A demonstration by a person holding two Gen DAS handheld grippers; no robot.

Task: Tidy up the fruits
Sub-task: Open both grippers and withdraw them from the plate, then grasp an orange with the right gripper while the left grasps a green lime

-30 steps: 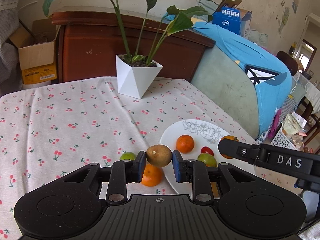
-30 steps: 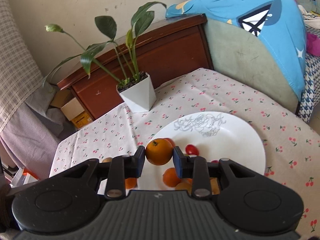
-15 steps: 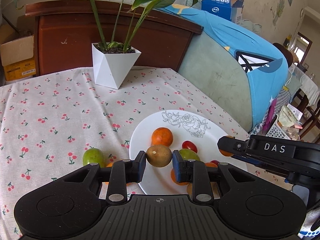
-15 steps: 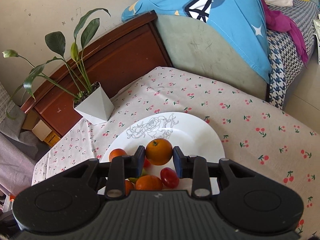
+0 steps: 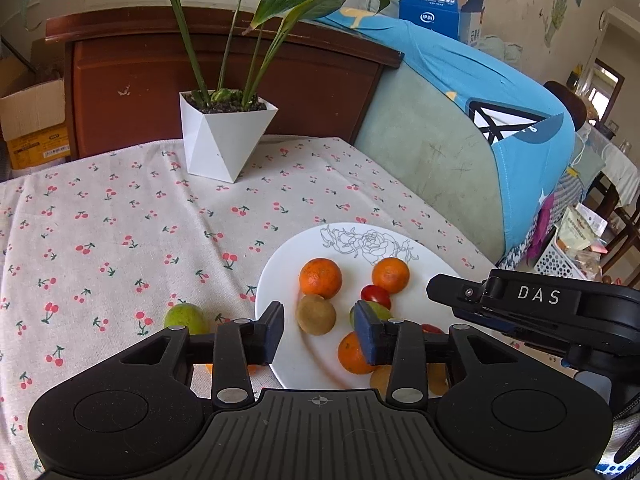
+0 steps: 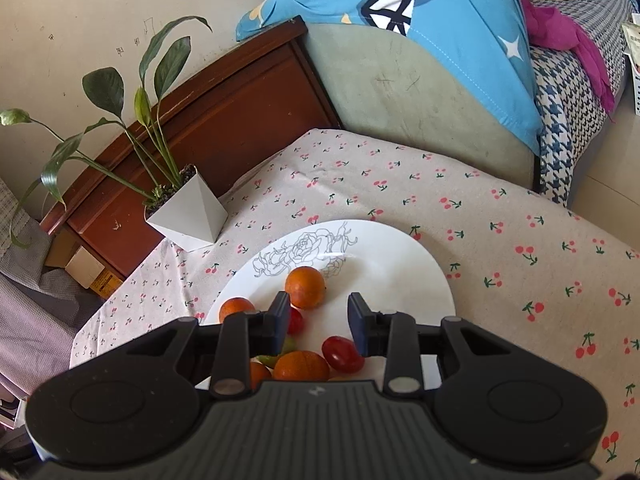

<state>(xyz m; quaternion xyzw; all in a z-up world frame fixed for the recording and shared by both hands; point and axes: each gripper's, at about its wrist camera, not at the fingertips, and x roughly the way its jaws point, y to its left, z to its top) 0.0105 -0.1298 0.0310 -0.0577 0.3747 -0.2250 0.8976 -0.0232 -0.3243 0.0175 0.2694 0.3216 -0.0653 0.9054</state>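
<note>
Fruits lie mostly on the white plate (image 5: 280, 264) with the rose line drawing, which sits on the cherry-print tablecloth (image 5: 100, 220). My left gripper (image 5: 319, 330) hangs over the plate's near edge, its jaws opening, and the brown kiwi (image 5: 316, 314) sits between them on the plate; the pads stand clear of it on both sides, so I am not squeezing it. Just beyond the kiwi is a tangerine (image 5: 320, 277), and to its right a second tangerine (image 5: 390, 275), with a cherry tomato (image 5: 376, 295) between and slightly nearer. A green fruit (image 5: 370, 312) peeks out behind my left gripper's right pad, and another orange fruit (image 5: 354, 354) lies under that finger.

Off the plate, on the cloth to its left, a green lime-like fruit (image 5: 185, 318) rests alone, and a bit of orange shows under my left finger mount there.

My right gripper (image 6: 319, 322) is over the plate too, jaws parting, pads apart with nothing pressed between them. The tangerine (image 6: 305, 287) just ahead of its left pad rests on the plate, close to that pad; I cannot tell whether they touch. A red tomato (image 6: 342, 354) lies near its right pad, and another orange fruit (image 6: 301, 366) sits at the camera's edge.

A potted plant in a white faceted pot (image 5: 224, 140) stands at the table's far side, well apart from the plate.
</note>
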